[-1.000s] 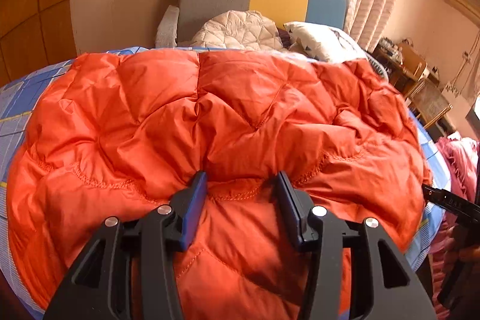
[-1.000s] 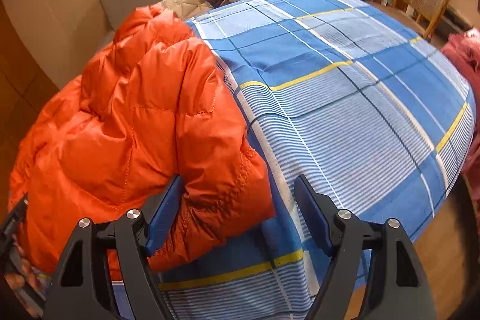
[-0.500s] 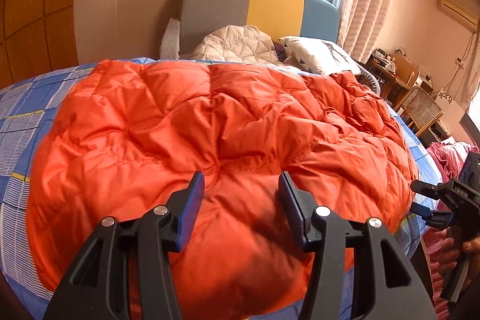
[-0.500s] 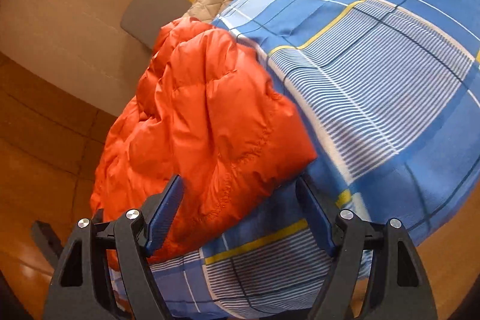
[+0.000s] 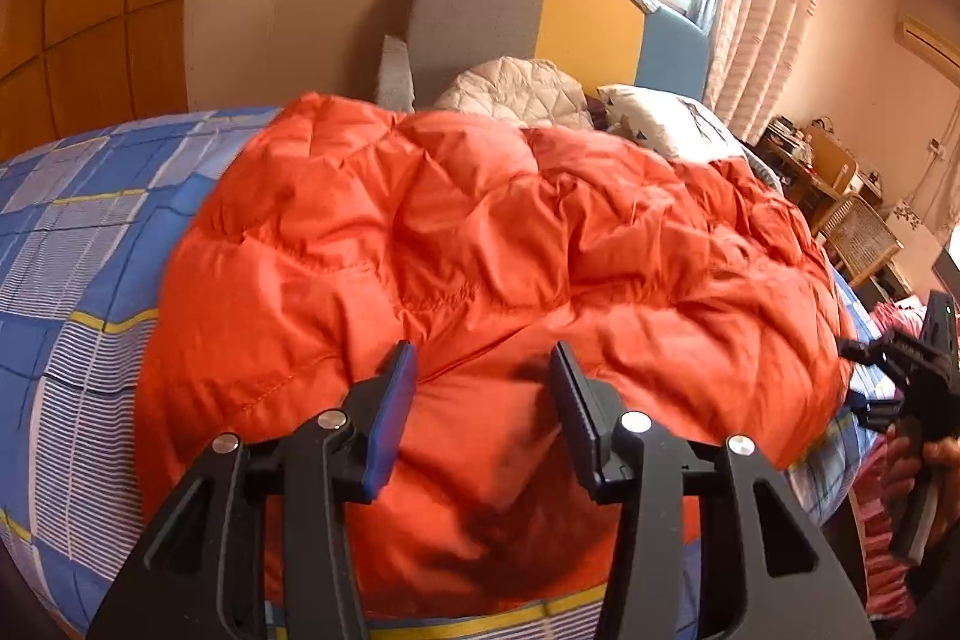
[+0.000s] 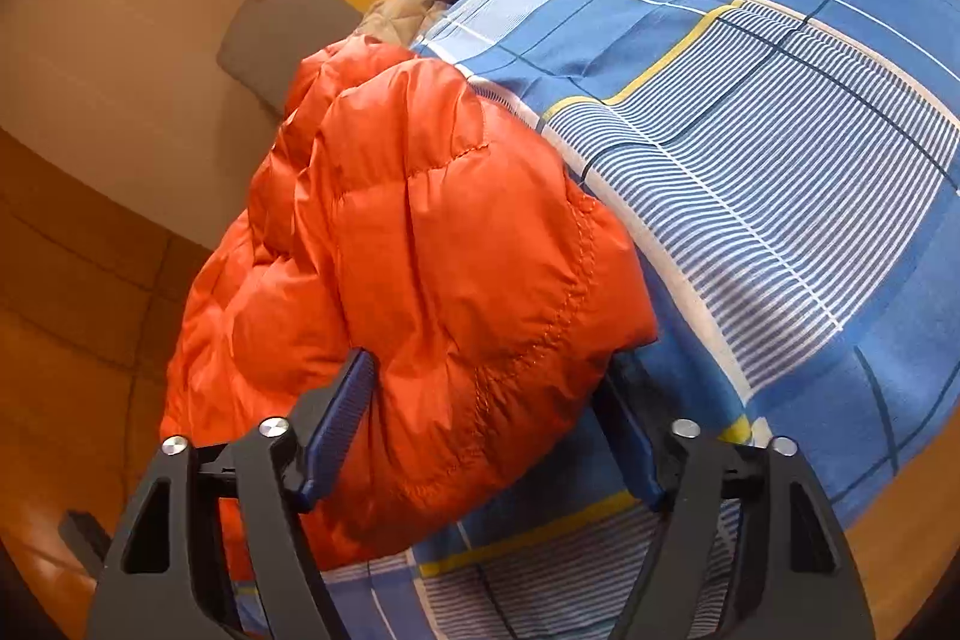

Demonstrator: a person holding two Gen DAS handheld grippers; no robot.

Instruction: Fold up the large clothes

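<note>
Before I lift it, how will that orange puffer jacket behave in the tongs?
The orange puffer jacket looks quilted and puffy, so probably light for its bulk and squashy under the pads. Its shell looks smooth, so it may slip. It already sags over the bed edge, so expect it to droop.

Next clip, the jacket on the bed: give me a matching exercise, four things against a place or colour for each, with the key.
Things:
1. orange down jacket
2. bedsheet
3. white pillow
4. headboard

Descriptions:
A. grey, yellow and blue panels
B. blue check with yellow lines
C. lying at the head of the bed, below the window
D. spread over the bed, one end between the right gripper's fingers

Pairs: 1-D, 2-B, 3-C, 4-A
</note>
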